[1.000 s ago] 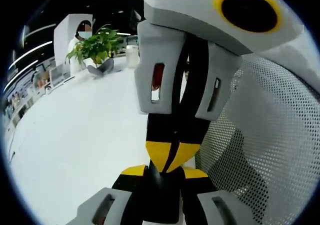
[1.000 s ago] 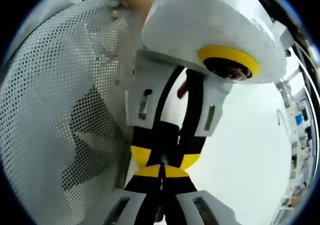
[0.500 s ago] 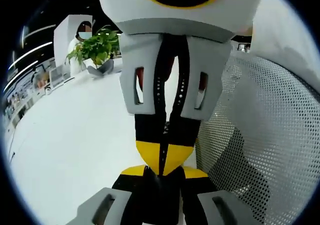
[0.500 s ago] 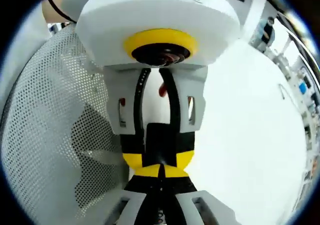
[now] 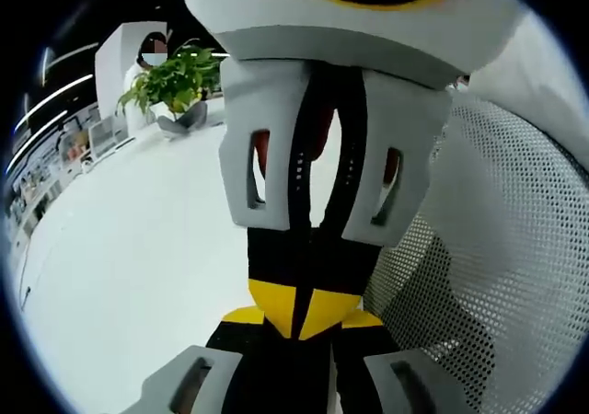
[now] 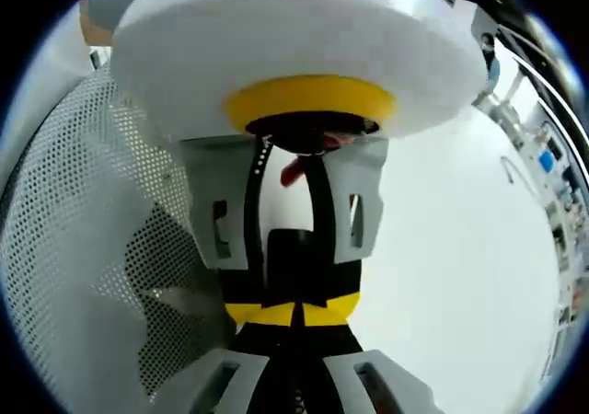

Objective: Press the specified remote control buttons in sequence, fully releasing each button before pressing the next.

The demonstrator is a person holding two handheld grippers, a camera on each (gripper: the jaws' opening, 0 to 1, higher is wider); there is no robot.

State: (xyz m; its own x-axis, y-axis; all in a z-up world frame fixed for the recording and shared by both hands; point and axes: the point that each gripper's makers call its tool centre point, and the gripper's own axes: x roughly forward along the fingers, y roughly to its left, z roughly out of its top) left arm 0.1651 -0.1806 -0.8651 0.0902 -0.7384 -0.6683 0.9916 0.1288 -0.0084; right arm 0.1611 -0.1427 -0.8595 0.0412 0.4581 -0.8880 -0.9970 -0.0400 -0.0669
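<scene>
Here we are with the 2 tools nose to nose. In the left gripper view, the left gripper point(image 5: 299, 340) rises from the bottom, its 2 jaws brought together with no gap at the yellow tips and nothing between them. The right gripper point(image 6: 296, 336) reads the same in its own view: jaws closed on nothing, a thin seam down the middle.

Each tool looms large in the other's camera, tip against tip or very nearly so; we cannot tell whether they actually touch. We read this as a deliberate pose, the 2 lined up head-on, more like an alignment or rest position than a press.

Our landmark is the white perforated mesh panel point(image 5: 497, 248), which curves close beside both tools. Away from the mesh panel, a bare white table point(image 5: 138, 248) spreads out, and far across it from the mesh panel stands a green potted plant point(image 5: 175, 78).

And the remote control? We cannot tell where it lies: the facing tool blocks the middle of each view, so it may sit behind or below them. That matters, because the task wants the targets kept in sight. By our judgement no button is being pressed now. The next move calls for parting the 2 tools and turning 1 toward the remote control, jaws kept closed to make a firm pressing tip.
</scene>
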